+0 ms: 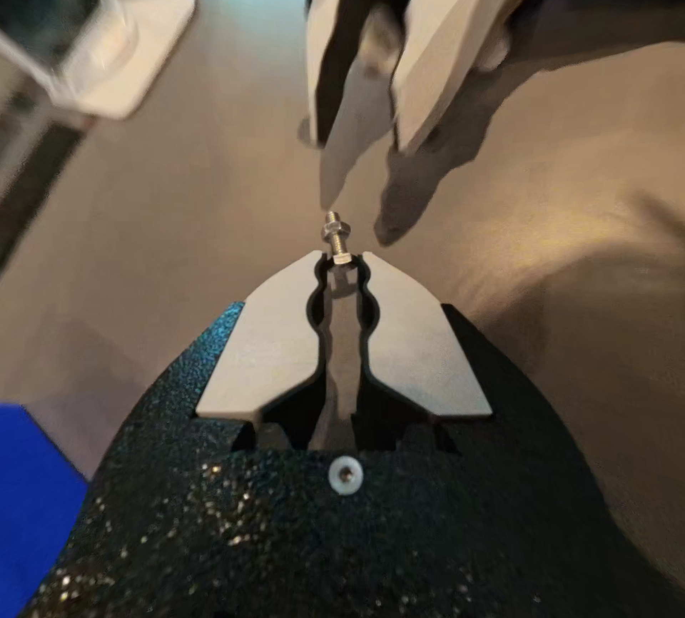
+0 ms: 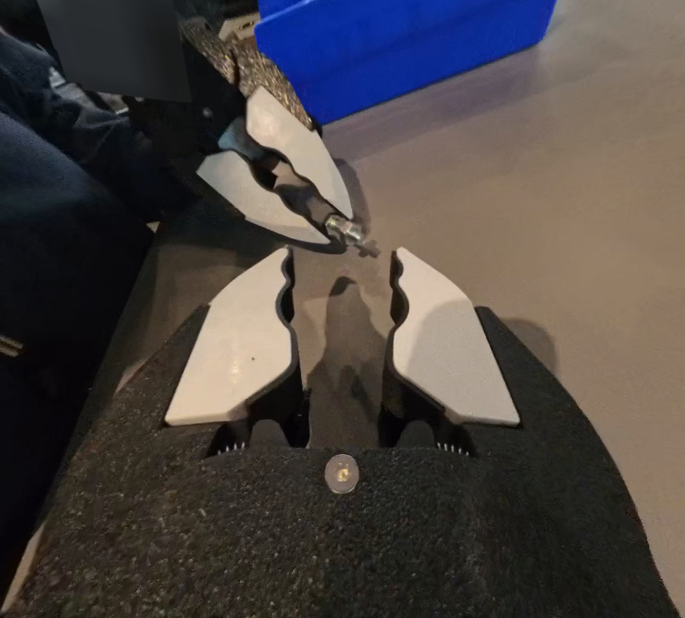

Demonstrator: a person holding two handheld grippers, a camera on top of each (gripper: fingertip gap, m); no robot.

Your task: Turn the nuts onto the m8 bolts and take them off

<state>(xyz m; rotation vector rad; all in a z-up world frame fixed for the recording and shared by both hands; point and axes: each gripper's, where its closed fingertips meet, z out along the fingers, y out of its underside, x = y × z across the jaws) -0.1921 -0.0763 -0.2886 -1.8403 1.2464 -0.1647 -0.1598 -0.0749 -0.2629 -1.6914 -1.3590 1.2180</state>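
My left gripper (image 1: 341, 254) is shut on the hex head of a silver bolt (image 1: 338, 246). The bolt's threaded shaft points forward above the table. A silver nut (image 1: 333, 228) sits on the thread near its tip. My right gripper (image 2: 341, 251) is open and empty, with a wide gap between its white fingers (image 2: 426, 303). In the right wrist view the left gripper (image 2: 339, 227) holds the bolt (image 2: 344, 226) just ahead of my open jaws. In the left wrist view the right gripper (image 1: 361, 146) hangs blurred above and beyond the bolt, apart from it.
A blue bin (image 2: 407, 25) stands on the tan table (image 2: 519, 192) behind the left gripper; its corner shows in the left wrist view (image 1: 29, 489). A white stand base (image 1: 122, 55) lies at the far left. A person's dark clothing (image 2: 55, 229) is at the table's edge.
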